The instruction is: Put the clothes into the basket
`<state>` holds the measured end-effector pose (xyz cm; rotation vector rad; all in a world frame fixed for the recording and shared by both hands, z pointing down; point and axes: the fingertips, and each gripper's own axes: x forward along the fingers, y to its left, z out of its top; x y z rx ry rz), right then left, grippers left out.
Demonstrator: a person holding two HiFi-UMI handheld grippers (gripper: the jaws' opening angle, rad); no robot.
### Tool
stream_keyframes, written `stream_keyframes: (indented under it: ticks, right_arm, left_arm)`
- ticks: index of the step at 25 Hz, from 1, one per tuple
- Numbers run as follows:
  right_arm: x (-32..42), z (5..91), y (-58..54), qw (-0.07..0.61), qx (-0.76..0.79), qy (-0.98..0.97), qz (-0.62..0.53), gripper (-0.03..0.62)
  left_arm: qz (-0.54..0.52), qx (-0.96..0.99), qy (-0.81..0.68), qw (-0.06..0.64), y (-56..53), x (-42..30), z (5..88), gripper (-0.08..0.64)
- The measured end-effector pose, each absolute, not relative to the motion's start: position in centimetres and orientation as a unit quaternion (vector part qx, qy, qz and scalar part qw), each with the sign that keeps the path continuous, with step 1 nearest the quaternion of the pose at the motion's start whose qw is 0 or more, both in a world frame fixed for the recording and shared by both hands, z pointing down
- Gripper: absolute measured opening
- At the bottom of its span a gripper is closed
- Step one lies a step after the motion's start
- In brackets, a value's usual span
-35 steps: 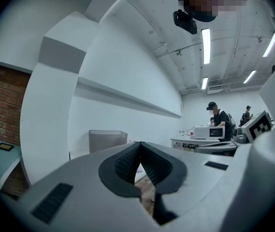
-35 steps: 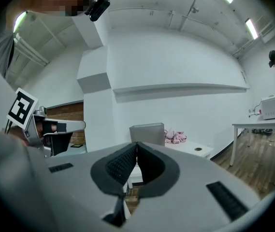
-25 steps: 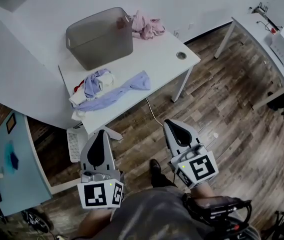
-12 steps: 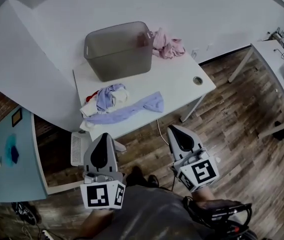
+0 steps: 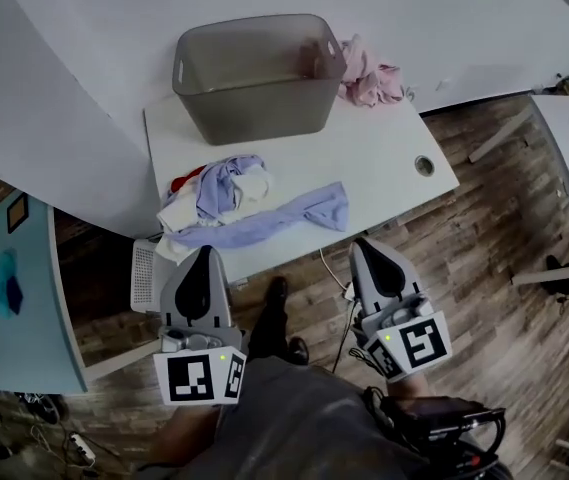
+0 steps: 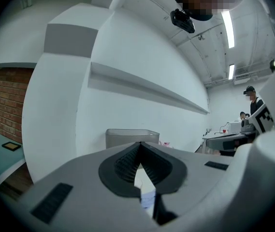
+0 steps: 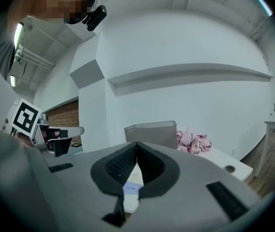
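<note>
Presently left tool [image 5: 202,258] and right tool [image 5: 369,250] — both pressed together, empty — face clothes [image 5: 234,193] and basket [image 5: 254,108] on the table [image 5: 364,153].

Between my left gripper [image 5: 202,253] and right gripper [image 5: 367,244] and the near edge of the white table [image 5: 384,148] I see only open wood floor [image 5: 484,258]. On the table, a heap of clothes [image 5: 219,188] with a lavender garment [image 5: 294,213] trailing right crowds the front left; the right half is bare except for a small cable hole [image 5: 423,165]. The grey basket [image 5: 254,108] stands at the back by the wall [image 5: 84,38], pink clothes [image 5: 369,76] just beside it on the right, its top open from above.
</note>
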<state>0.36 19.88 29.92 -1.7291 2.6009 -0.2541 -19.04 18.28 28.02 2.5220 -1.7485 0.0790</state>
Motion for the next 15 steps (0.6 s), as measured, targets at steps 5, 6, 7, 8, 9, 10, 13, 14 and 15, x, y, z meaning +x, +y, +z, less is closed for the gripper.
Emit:
stream_keyframes:
  ticks: [5,6,7,8,9,10,13,14,15]
  right_arm:
    - [0.3,32.5,16.9,-0.029,-0.555,0.825,-0.106,0.008]
    - [0.3,33.1,16.3,-0.035,-0.556,0.824,-0.108,0.008]
    - [0.2,33.5,15.7,-0.040,-0.557,0.822,-0.111,0.008]
    - [0.0,34.0,15.2,-0.046,-0.557,0.821,-0.115,0.008]
    - [-0.2,34.6,14.8,-0.052,-0.558,0.819,-0.121,0.008]
    - [-0.4,35.2,14.3,-0.059,-0.559,0.817,-0.128,0.008]
    - [-1.8,37.8,13.0,-0.082,-0.561,0.811,-0.146,0.008]
    - [-2.3,38.7,12.7,-0.087,-0.562,0.808,-0.154,0.008]
    - [-2.7,39.5,12.5,-0.093,-0.563,0.804,-0.164,0.008]
  left_arm:
    - [0.041,0.814,-0.576,0.068,14.5,-20.1,31.5,0.008]
    - [0.043,0.813,-0.577,0.073,13.8,-20.3,32.1,0.008]
    - [0.046,0.811,-0.578,0.080,13.0,-20.6,32.8,0.008]
    - [0.049,0.808,-0.580,0.087,12.3,-20.9,33.4,0.008]
    - [0.052,0.806,-0.582,0.095,11.6,-21.2,34.0,0.008]
    - [0.054,0.805,-0.581,0.102,10.9,-21.5,34.6,0.008]
    - [0.059,0.807,-0.576,0.119,8.6,-22.8,36.8,0.012]
    - [0.061,0.806,-0.575,0.126,8.1,-23.4,37.6,0.012]
    - [0.063,0.806,-0.573,0.134,7.7,-23.9,38.4,0.023]
